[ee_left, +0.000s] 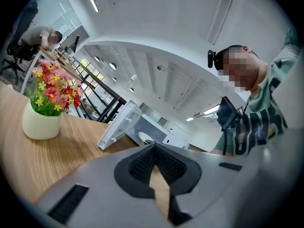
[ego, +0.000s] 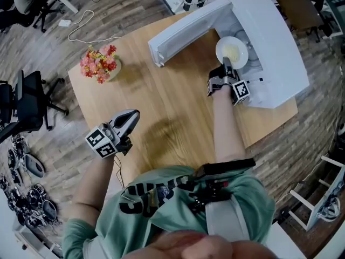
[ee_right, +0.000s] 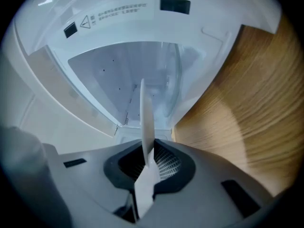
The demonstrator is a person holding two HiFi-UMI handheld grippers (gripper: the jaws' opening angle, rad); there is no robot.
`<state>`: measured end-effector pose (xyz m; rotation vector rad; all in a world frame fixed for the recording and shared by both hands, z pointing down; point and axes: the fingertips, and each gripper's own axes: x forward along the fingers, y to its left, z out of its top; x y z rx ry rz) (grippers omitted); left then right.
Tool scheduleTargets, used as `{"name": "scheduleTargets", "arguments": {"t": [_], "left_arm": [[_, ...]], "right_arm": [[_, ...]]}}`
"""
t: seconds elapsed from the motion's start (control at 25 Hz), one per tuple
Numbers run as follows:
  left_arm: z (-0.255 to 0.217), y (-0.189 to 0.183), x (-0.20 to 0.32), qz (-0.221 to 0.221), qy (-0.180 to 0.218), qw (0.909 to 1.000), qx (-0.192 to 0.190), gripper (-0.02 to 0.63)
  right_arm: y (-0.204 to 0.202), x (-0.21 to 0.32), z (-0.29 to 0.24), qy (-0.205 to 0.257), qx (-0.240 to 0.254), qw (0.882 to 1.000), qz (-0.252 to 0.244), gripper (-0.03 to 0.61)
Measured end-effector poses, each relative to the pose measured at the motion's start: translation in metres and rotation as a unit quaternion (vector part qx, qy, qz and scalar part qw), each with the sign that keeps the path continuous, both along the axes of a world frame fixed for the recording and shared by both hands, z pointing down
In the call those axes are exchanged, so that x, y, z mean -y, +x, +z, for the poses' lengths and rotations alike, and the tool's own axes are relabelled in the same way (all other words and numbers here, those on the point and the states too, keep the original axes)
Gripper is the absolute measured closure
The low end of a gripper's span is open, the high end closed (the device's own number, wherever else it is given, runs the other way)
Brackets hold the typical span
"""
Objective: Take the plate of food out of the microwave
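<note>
- Overhead, in the head view, we see the white microwave [ego: 269, 42] at the far right corner of the wooden table [ego: 161, 107], with its door [ego: 180, 31] swung wide open.
- The plate [ego: 232, 52], carrying pale food, sits at the mouth of the microwave's cavity, and our right gripper [ego: 227, 68] meets its near rim.
- Our left gripper [ego: 129, 118] hovers over the near left part of the table, well apart from the microwave. A pot of flowers [ego: 99, 65] stands at the far left.
- In the left gripper view, the left gripper [ee_left: 155, 148] has its jaws pressed together with nothing between them. Beyond it we see the pot of flowers [ee_left: 42, 106] and the microwave [ee_left: 142, 129] with its door open.
- In the right gripper view, we see the plate [ee_right: 146, 122] edge-on as a thin white rim. The right gripper [ee_right: 148, 158] is clamped on it, both pads pressing. The microwave [ee_right: 118, 75] fills the background, and the table [ee_right: 256, 108] shows at the right.
</note>
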<state>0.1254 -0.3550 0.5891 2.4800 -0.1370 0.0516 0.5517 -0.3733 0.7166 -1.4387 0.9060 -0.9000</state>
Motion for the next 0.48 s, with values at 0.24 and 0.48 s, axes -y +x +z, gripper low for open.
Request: {"name": "scheduleTargets", "arguments": {"t": [0.24, 0.48], "left_arm": [[-0.014, -0.011, -0.005, -0.017, 0.013, 0.9998, -0.005, 0.609], [-0.028, -0.023, -0.013, -0.031, 0.022, 0.9992, -0.009, 0.609]], "right_arm": [[-0.021, -0.007, -0.022, -0.001, -0.021, 0.999, -0.036, 0.537], [-0.053, -0.020, -0.033, -0.011, -0.023, 0.996, -0.080, 0.537]]}}
